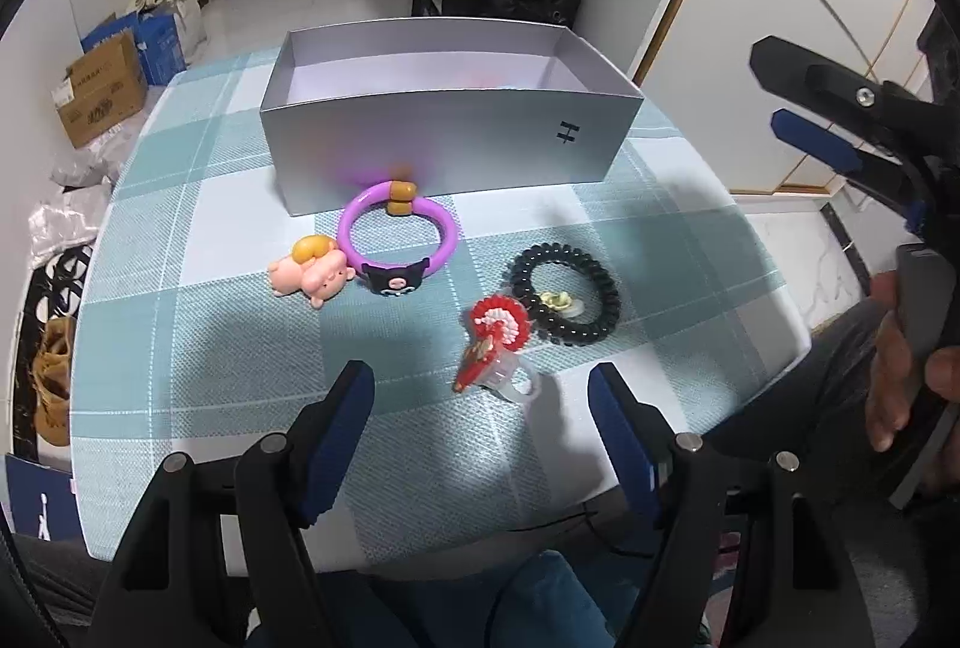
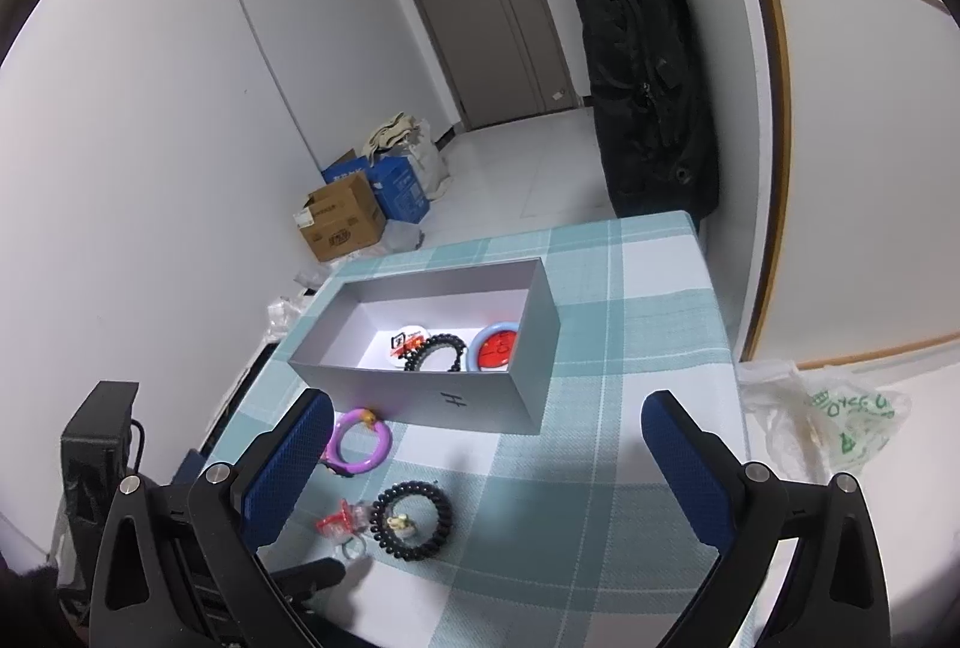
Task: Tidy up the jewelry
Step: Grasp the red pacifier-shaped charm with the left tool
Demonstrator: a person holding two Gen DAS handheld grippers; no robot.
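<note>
Left tool (image 1: 480,402) apart, right tool (image 2: 486,444) apart, both empty; black coil (image 1: 565,301) near table edge (image 1: 801,342).

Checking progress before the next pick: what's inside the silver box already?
The right wrist view shows the silver box holding a round white badge, a black coil hair tie and a blue-rimmed red disc. Its near wall hides the nearest strip of floor.

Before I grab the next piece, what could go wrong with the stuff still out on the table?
1. The red charm touches the black coil hair tie; closing the open left gripper on one may drag the other along.
2. The purple bracelet sits right against the silver box wall, leaving little finger room there.
3. The pig figure is rounded and may slip from the pads.
</note>
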